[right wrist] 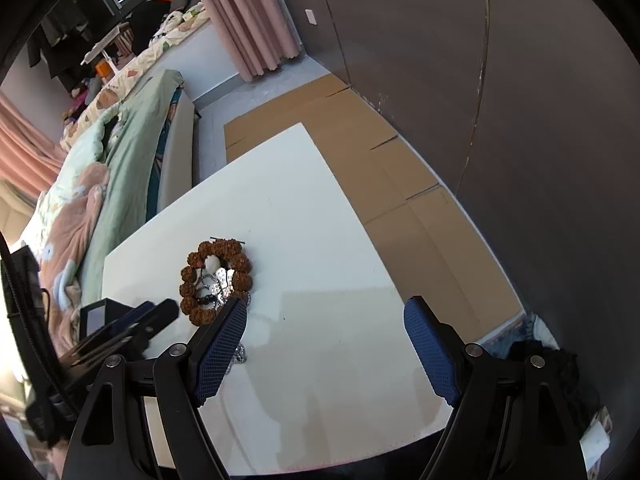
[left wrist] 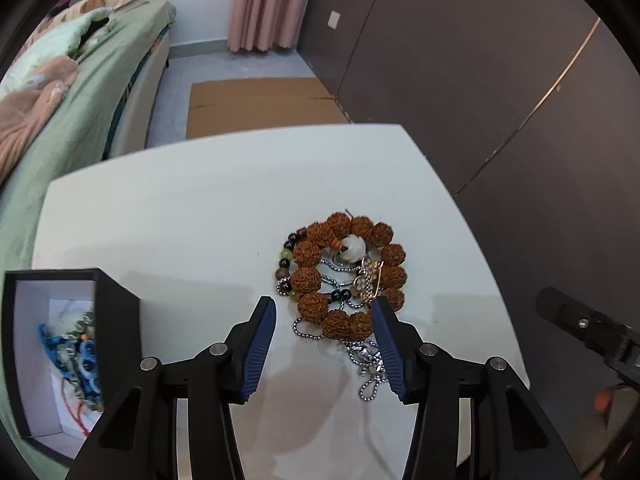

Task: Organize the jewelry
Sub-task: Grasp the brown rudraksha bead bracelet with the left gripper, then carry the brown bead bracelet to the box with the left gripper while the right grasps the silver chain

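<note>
Where the white table (left wrist: 200, 220) widens toward its right half, a bracelet of rough brown seed beads (left wrist: 348, 276) lies flat in a ring, closed by one white bead (left wrist: 353, 246) at its far side; a smaller string of dark and green beads (left wrist: 286, 264) curls against its left edge, and a silver ball chain (left wrist: 360, 364) runs across the ring's middle and trails out toward the near edge of the table, where it piles in loops; a small gold-coloured charm (left wrist: 370, 276) rests inside the ring on the right. Just short of this heap hangs the left gripper (left wrist: 325, 308), its blue-padded jaws spread wide and holding nothing; the right-hand pad (left wrist: 390, 356) sits over the chain's loops, though whether it touches them I cannot tell. Well to the left, at the table's corner, stands a black box (left wrist: 116, 308) with a white lining, open at the top; inside it lie blue cord pieces and pale beads (left wrist: 80, 352). Seen from the right wrist camera, the right gripper (right wrist: 326, 308) hovers over bare tabletop nearer the viewer, jaws likewise parted and empty, with the brown bracelet (right wrist: 216, 284) just beyond its left pad (right wrist: 218, 354). Beyond the table lie flattened cardboard (right wrist: 360, 152) on the floor, a bed with green bedding (left wrist: 80, 92), pink curtains (left wrist: 268, 0) and a dark wall (left wrist: 480, 80).
</note>
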The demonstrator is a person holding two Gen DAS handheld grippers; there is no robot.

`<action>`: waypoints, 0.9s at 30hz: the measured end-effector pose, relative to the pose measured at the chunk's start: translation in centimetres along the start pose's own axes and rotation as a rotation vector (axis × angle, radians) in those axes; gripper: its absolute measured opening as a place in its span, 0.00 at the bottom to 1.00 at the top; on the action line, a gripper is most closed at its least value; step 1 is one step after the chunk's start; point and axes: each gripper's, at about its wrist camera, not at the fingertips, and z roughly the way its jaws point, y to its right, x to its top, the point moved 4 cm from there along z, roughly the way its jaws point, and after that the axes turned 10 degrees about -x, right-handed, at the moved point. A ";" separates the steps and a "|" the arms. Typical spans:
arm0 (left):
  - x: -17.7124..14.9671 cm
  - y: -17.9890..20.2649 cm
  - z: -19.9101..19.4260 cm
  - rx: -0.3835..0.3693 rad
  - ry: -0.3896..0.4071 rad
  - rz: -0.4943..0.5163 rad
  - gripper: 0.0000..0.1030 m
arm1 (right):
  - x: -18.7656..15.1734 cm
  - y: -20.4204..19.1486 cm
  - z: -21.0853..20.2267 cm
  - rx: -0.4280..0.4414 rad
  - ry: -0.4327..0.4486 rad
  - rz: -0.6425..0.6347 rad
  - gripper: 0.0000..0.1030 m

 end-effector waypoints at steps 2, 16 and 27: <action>-0.2 -0.3 0.8 0.005 -0.018 -0.013 0.42 | 0.0 0.2 0.1 0.001 -0.003 0.001 0.79; 0.1 -0.6 1.2 -0.003 -0.004 -0.015 0.19 | -0.9 -1.4 1.1 -0.019 -0.027 -0.069 0.79; 0.8 1.5 -3.7 -0.120 0.100 0.025 0.19 | -1.1 -2.2 2.0 -0.023 -0.043 -0.085 0.79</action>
